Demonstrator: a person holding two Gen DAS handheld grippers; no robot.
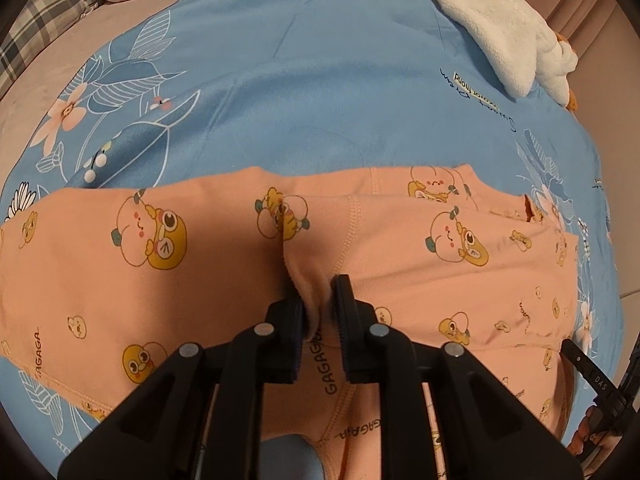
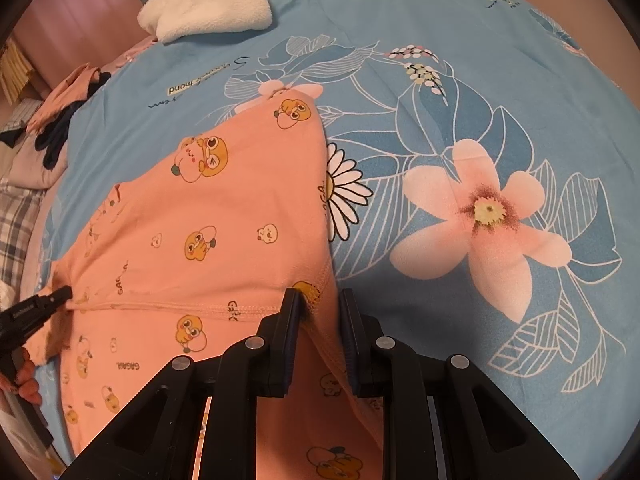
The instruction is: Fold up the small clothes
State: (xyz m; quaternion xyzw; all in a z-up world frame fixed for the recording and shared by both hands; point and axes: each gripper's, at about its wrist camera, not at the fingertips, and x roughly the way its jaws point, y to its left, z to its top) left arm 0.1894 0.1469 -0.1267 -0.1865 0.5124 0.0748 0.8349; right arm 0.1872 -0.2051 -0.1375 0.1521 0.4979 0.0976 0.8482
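black two-finger left gripper (image 1: 320,312) pinches a raised fold of the peach cartoon-print cotton garment (image 1: 224,280), and the right gripper (image 2: 320,336) clamps its stitched hem corner: mid-fold. next, i judge, release and flatten (garment lies on a blue floral bedsheet (image 2: 460,120), white fleece blanket (image 2: 208,8) beyond).

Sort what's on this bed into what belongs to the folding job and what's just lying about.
In the job:
peach cartoon-print cotton garment
left claw, fabric bunched between its fingers
right claw at the garment's hem

Lying about:
white fluffy plush toy
blue floral bedsheet
dark clothes pile
plaid pillow
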